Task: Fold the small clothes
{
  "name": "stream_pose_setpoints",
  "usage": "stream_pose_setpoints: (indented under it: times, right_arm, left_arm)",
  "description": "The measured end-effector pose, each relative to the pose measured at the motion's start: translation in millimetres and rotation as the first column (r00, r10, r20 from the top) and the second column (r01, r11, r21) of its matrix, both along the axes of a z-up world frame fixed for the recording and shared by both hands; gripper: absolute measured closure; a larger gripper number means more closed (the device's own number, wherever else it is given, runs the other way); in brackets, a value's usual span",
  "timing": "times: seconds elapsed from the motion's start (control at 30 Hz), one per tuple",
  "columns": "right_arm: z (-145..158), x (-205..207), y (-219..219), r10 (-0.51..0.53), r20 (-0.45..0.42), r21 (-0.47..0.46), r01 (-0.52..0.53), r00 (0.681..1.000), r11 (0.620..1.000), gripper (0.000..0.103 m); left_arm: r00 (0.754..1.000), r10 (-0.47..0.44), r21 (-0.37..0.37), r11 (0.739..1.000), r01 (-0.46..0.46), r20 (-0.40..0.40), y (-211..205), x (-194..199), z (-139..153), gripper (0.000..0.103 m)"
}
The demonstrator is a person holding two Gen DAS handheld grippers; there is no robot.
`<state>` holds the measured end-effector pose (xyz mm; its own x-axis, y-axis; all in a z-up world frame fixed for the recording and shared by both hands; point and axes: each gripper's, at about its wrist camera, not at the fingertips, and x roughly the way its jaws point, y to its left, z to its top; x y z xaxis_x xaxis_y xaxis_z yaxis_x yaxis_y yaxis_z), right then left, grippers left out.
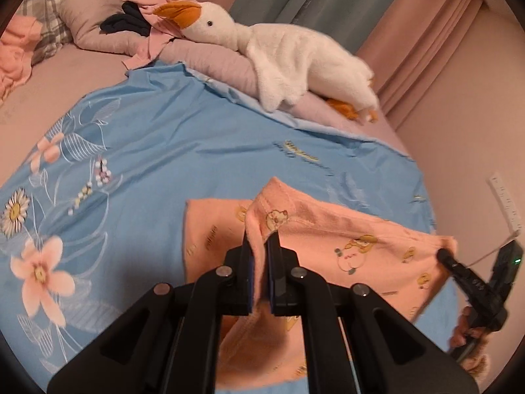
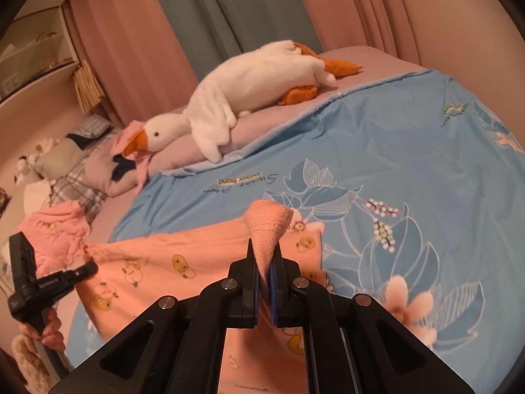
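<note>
Mid-frame on the blue quilt (image 1: 157, 138), open room left of our peach printed garment (image 1: 377, 246); left tool (image 1: 261, 246) and right tool (image 2: 265, 259) each clamped on its edge, cloth stretched between.

Open blue quilt (image 2: 410, 138) is left free beyond the garment. Passage farther back is blocked, seemingly, by the plush goose (image 1: 295, 59) and pillows (image 1: 88, 23).

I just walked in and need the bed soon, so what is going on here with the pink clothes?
A person is folding a small pink garment on the blue floral duvet. Each hand holds a gripper: the left gripper and the right gripper are both shut on edges of the garment, lifting them off the duvet. More pink clothes wait near the pillows, beside a plush goose.
</note>
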<state>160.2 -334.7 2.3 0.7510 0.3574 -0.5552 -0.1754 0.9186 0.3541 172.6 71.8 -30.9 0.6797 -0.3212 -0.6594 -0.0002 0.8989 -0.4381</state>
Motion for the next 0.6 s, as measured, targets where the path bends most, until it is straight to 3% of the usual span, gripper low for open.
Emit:
stream_pose_setpoints:
  times: [0.6]
  right_arm:
    - [-44.8, 93.3, 22.8, -0.051, -0.156, -0.124, 0.032, 0.986, 0.992, 0.096]
  left_arm:
    - [0.991, 0.033, 0.016, 0.999, -0.031, -0.129, 3.5, 84.1, -52.9, 0.097]
